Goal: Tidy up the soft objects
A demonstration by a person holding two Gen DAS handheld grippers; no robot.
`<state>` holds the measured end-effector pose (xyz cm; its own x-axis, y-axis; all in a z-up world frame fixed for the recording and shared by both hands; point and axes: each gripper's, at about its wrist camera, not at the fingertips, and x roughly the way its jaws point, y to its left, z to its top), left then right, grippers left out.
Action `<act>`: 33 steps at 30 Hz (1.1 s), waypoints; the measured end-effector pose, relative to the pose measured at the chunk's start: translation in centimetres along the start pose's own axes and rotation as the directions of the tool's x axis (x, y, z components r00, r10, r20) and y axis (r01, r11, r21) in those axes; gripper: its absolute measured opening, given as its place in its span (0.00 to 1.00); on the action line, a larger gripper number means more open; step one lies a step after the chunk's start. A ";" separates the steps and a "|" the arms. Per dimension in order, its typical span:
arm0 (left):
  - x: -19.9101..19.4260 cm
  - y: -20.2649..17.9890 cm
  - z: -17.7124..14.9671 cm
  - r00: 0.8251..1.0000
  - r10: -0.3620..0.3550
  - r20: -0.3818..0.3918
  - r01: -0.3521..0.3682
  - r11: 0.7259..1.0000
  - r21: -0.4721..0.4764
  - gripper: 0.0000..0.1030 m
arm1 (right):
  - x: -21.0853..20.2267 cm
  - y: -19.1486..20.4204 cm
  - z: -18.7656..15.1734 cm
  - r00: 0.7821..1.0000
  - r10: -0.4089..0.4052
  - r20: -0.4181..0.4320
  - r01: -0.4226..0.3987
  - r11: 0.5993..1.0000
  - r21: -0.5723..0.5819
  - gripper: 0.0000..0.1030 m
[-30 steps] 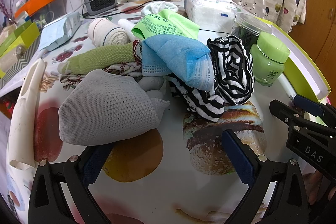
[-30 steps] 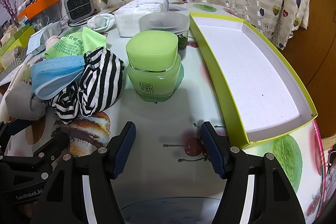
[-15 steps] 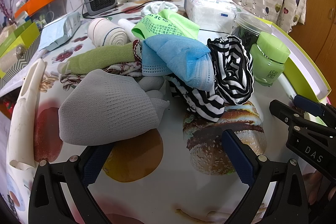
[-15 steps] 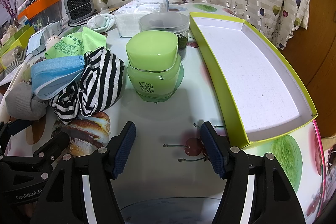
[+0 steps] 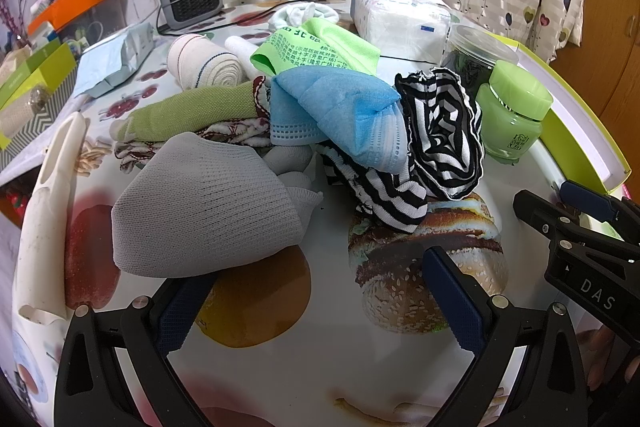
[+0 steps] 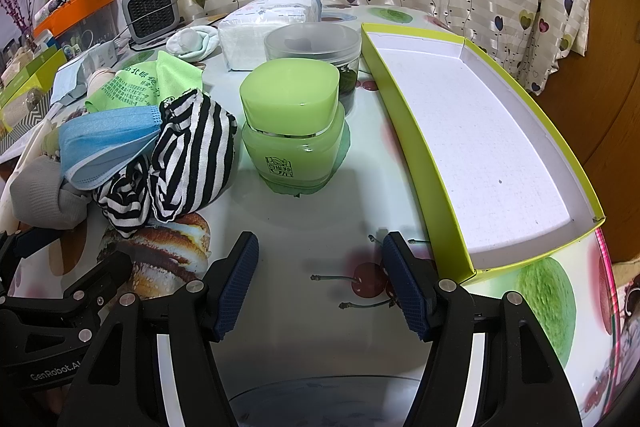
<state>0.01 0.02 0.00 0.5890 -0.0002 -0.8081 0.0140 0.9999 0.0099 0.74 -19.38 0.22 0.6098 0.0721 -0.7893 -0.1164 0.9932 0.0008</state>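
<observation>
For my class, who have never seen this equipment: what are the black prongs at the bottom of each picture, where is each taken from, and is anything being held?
The prongs are two hand-held grippers a person carries; each has a camera looking along its fingers. One picture is from the left hand-held gripper, facing a pile of soft things: a grey sock, blue face mask and striped cloth. The other is from the right hand-held gripper, facing a green jar and an empty green-edged box lid. Both are open, holding nothing.
</observation>
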 end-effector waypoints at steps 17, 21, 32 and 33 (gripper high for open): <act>-0.8 0.8 -0.1 0.999 -0.049 -0.015 0.049 0.997 0.054 0.94 | -0.4 0.0 0.1 0.998 0.067 -0.008 -0.067 0.998 0.020 0.63; -1.8 2.5 0.1 0.999 -0.050 0.011 0.049 0.998 0.024 0.94 | -1.4 0.5 0.1 0.992 0.120 0.038 -0.121 0.993 0.008 0.63; -4.5 8.1 1.1 0.998 -0.021 0.054 0.025 0.997 -0.079 0.94 | -3.4 4.2 2.1 0.951 0.286 0.119 -0.280 0.958 -0.065 0.63; -4.7 8.4 1.1 0.998 -0.017 0.056 0.021 0.996 -0.082 0.94 | -3.5 4.7 2.4 0.946 0.299 0.127 -0.291 0.953 -0.078 0.63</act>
<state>-1.75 8.37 4.47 0.6331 -0.0178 -0.7739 -0.0401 0.9976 -0.0557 -0.11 -14.78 4.47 0.6410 0.3770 -0.6685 -0.3495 0.9189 0.1831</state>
